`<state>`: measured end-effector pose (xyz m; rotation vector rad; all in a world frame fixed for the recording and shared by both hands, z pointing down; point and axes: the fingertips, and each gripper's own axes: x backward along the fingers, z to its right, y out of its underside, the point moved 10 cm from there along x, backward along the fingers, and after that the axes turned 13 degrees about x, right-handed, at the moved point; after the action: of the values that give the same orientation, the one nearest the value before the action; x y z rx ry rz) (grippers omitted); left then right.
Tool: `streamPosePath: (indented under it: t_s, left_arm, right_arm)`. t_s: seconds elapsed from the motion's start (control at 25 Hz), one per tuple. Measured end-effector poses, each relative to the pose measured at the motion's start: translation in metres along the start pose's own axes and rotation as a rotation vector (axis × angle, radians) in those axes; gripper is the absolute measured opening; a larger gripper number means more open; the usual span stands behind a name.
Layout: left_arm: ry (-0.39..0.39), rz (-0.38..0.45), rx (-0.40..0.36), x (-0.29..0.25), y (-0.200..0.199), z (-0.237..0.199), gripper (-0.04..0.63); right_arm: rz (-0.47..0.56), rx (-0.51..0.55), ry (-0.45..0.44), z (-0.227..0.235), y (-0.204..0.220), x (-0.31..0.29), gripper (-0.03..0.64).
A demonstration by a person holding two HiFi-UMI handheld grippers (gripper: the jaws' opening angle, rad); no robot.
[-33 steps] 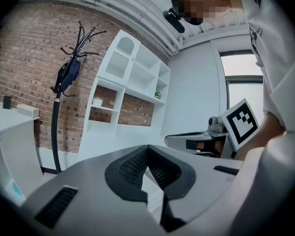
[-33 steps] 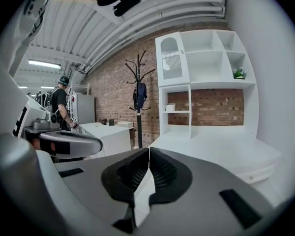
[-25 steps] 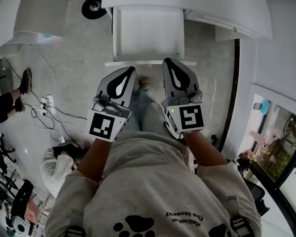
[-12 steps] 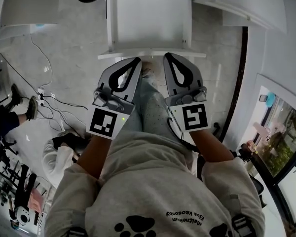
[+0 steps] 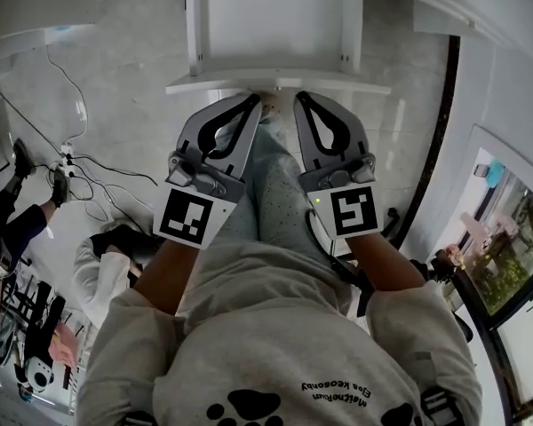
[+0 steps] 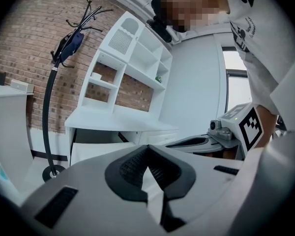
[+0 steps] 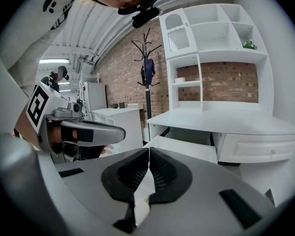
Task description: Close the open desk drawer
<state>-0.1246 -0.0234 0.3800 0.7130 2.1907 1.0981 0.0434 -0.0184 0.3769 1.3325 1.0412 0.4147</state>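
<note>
The white desk drawer stands pulled out at the top of the head view, its front panel nearest me. My left gripper and right gripper hover side by side just short of that panel, above my knees. Both are shut with nothing between the jaws. In the left gripper view the shut jaw tips point at the open drawer under the desk top. The right gripper view shows its tips before the same drawer.
A white shelf unit sits on the desk, with a closed drawer beside the open one. A black coat stand rises at the left. Cables and a white bag lie on the floor; another person's legs show far left.
Both grippers have sunk together, still shut. The drawer front now lies much closer to their tips in the head view.
</note>
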Motion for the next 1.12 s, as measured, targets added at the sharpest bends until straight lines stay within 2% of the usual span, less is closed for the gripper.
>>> streamPosePath:
  t_s: [0.72,1.12]
  left_arm:
    - [0.007,-0.045,-0.004,-0.013,0.058,-0.021,0.018]
    - [-0.006,-0.057,-0.011,-0.022,0.075,-0.031,0.018]
  right_arm:
    - [-0.097,0.117,-0.090,-0.017,0.075,-0.020,0.032]
    - [-0.133,0.061,-0.104,-0.018,0.106,-0.034,0.032]
